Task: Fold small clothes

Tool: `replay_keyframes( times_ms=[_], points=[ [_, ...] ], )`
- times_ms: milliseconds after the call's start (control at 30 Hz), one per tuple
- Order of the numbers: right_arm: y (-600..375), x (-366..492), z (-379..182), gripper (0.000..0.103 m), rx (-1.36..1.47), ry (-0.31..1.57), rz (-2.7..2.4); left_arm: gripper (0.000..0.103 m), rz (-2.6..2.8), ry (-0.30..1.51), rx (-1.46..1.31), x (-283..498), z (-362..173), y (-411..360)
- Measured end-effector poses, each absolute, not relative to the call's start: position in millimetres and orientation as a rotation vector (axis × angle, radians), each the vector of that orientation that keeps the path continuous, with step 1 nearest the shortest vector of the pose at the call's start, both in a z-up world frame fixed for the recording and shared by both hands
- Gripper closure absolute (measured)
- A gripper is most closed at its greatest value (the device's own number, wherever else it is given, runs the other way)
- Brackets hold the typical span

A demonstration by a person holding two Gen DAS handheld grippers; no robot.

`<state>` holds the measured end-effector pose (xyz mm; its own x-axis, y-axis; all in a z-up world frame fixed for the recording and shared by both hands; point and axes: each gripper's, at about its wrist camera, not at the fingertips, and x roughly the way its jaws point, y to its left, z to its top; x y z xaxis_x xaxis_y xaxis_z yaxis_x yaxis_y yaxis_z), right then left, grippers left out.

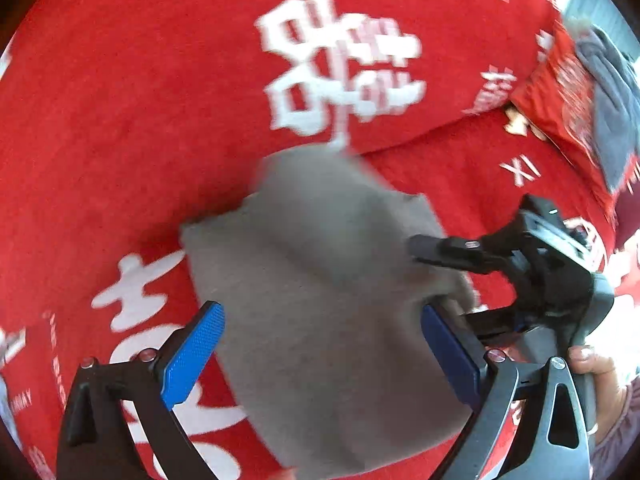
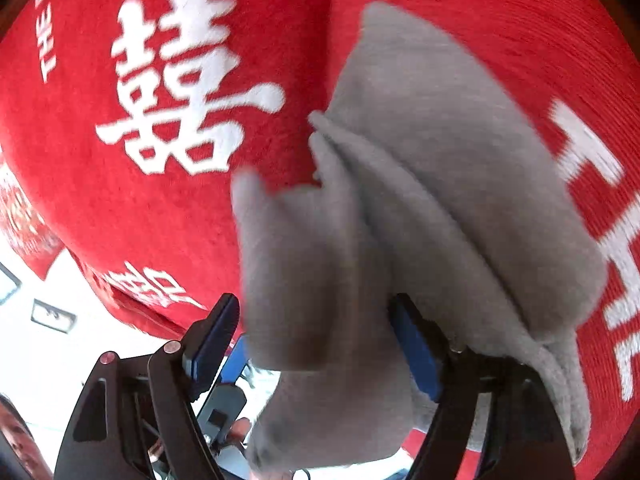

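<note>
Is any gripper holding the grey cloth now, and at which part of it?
Neither holds it. The left gripper and the right gripper both stand open around the grey cloth, pads not pressing it.

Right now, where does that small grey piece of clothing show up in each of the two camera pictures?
Left wrist view: the grey garment fills the lower centre, lying on the red cloth between the blue pads of the open left hand-held gripper.
Right wrist view: it fills the centre and right, bunched and draped over one finger of the open right hand-held gripper.
Shared landmark: the red cloth with white characters beneath it.
</note>
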<state>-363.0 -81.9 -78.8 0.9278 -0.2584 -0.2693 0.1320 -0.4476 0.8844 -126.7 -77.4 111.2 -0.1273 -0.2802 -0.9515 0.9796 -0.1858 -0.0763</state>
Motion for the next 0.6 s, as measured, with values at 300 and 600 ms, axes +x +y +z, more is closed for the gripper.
replay_keyframes(
  times_ms=[300, 600],
  points=[
    [-125, -329, -39, 0.04, 1.723, 0.378, -0.555, 0.004, -1.304, 1.126, 0.941, -30, 82, -71],
    [-118, -315, 54, 0.089, 1.261, 0.517, -0.643, 0.004, -1.264, 1.17, 0.917, -30, 55, -70]
  ],
)
